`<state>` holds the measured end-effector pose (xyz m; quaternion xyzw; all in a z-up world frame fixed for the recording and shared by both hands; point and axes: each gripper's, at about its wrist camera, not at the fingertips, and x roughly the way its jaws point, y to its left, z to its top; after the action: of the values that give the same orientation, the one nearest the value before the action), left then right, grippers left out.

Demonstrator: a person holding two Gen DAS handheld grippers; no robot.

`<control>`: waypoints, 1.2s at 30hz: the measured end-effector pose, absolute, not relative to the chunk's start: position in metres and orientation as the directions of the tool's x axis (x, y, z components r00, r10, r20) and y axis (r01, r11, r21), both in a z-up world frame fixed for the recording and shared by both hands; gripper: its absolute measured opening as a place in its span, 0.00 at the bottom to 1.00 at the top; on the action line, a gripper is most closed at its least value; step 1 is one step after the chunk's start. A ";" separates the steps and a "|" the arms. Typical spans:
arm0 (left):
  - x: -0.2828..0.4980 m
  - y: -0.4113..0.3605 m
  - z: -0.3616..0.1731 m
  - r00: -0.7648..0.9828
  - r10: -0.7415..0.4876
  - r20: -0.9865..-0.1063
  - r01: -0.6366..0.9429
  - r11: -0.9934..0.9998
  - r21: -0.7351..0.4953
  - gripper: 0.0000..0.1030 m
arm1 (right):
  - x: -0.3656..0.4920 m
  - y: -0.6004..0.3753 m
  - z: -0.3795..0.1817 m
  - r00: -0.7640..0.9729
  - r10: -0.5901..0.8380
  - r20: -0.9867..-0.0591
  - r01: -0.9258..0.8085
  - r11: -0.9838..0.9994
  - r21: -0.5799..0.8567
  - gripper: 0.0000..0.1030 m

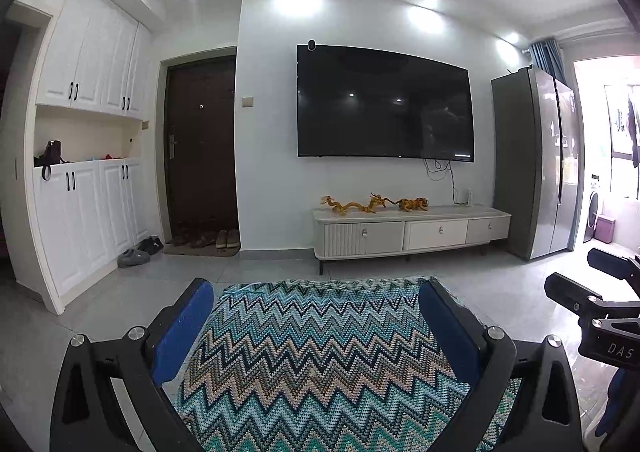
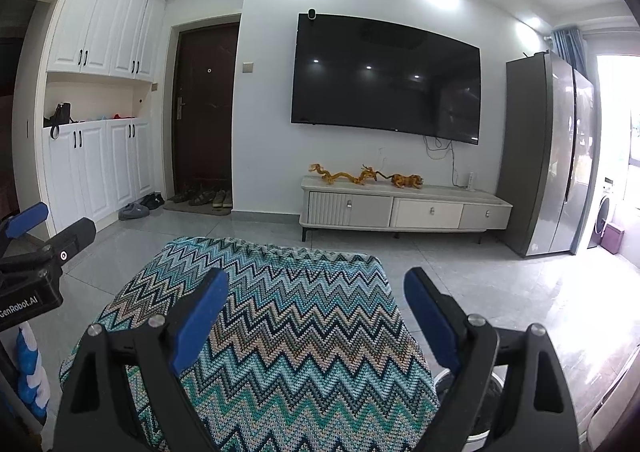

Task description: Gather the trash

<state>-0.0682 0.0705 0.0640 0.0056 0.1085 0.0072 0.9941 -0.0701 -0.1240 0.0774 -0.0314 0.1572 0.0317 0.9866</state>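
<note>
No trash shows in either view. My left gripper (image 1: 316, 292) is open and empty, its blue pads (image 1: 184, 332) spread wide over a surface covered with a zigzag-patterned cloth (image 1: 320, 356). My right gripper (image 2: 316, 284) is also open and empty above the same cloth (image 2: 288, 332). The right gripper shows at the right edge of the left wrist view (image 1: 600, 292). The left gripper shows at the left edge of the right wrist view (image 2: 40, 248). Both point toward the TV wall.
A wall TV (image 1: 384, 104) hangs above a low white cabinet (image 1: 408, 232) with golden figurines (image 1: 372, 204). A grey fridge (image 1: 536, 164) stands right. A brown door (image 1: 200, 144), shoes (image 1: 136, 256) and white cupboards (image 1: 88, 180) are left. A round white object (image 2: 472, 392) sits under the cloth's right edge.
</note>
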 end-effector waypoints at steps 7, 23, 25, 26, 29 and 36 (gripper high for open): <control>-0.077 0.061 0.068 0.982 0.039 -0.182 -0.033 0.999 0.032 1.00 | -0.075 -0.131 0.074 0.956 0.002 -0.292 -0.019 0.998 -0.054 0.87; -0.058 0.049 0.054 0.975 0.040 -0.219 -0.027 0.998 0.061 1.00 | -0.058 -0.142 0.059 0.952 -0.061 -0.299 0.048 0.997 -0.052 0.88; -0.053 0.049 0.053 0.973 0.043 -0.226 -0.031 0.998 0.059 1.00 | -0.053 -0.145 0.058 0.952 -0.059 -0.300 0.048 0.998 -0.042 0.88; -0.050 0.049 0.053 0.972 0.044 -0.229 -0.032 0.998 0.056 1.00 | -0.051 -0.147 0.058 0.952 -0.058 -0.300 0.049 0.998 -0.038 0.88; -0.043 0.047 0.051 0.971 0.051 -0.232 -0.039 0.998 0.057 1.00 | -0.044 -0.152 0.055 0.952 -0.059 -0.300 0.054 0.998 -0.025 0.88; -0.016 0.036 0.035 0.962 0.041 -0.269 -0.022 0.997 0.073 1.00 | -0.022 -0.170 0.039 0.944 -0.088 -0.319 0.091 0.996 -0.006 0.88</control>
<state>-0.0163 0.0359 0.0352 0.0348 0.1364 0.0157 0.9899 -0.0223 -0.1704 0.0395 0.0043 0.1616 -0.0455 0.9858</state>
